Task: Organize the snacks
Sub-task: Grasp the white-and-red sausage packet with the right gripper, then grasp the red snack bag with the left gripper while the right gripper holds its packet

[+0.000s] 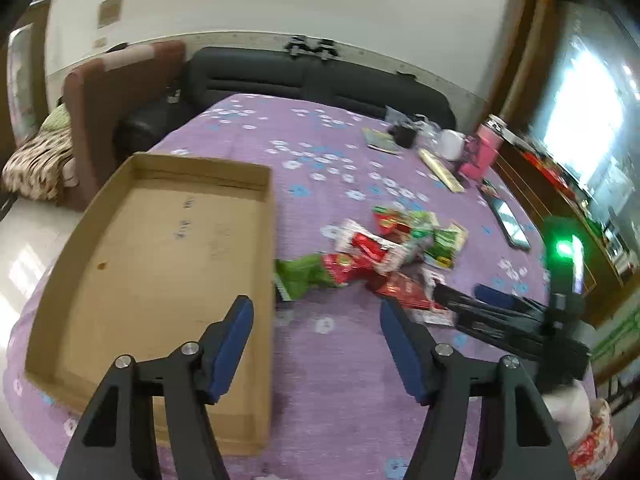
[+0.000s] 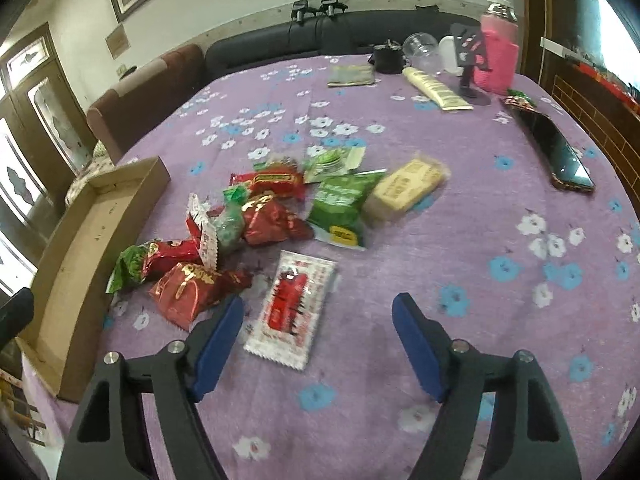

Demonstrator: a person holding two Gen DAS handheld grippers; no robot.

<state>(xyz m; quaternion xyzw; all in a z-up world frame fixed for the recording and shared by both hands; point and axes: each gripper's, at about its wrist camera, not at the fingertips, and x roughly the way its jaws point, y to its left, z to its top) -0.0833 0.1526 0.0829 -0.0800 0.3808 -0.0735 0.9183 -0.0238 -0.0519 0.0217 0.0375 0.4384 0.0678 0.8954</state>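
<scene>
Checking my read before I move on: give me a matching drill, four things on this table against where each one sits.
Things:
1. cardboard tray
2. white-and-red packet
3. phone
4. pink bottle

Places:
A. far right corner of the table
B. just ahead of the right gripper
C. left edge, holding nothing
D. right side, lying flat, dark screen up

Pairs: 1-C, 2-B, 3-D, 4-A

Light: indoor, moderately bright, even over the purple tablecloth (image 2: 460,220).
Source: blown-out window (image 1: 580,120) on the right.
Glare: reflection on the phone screen (image 2: 568,164); green lamp (image 1: 563,249) flares.
Shadows: soft, faint.
Blur: slight smear on the snack packets (image 1: 384,256).
Distortion: strong fisheye bend, dark corners.
</scene>
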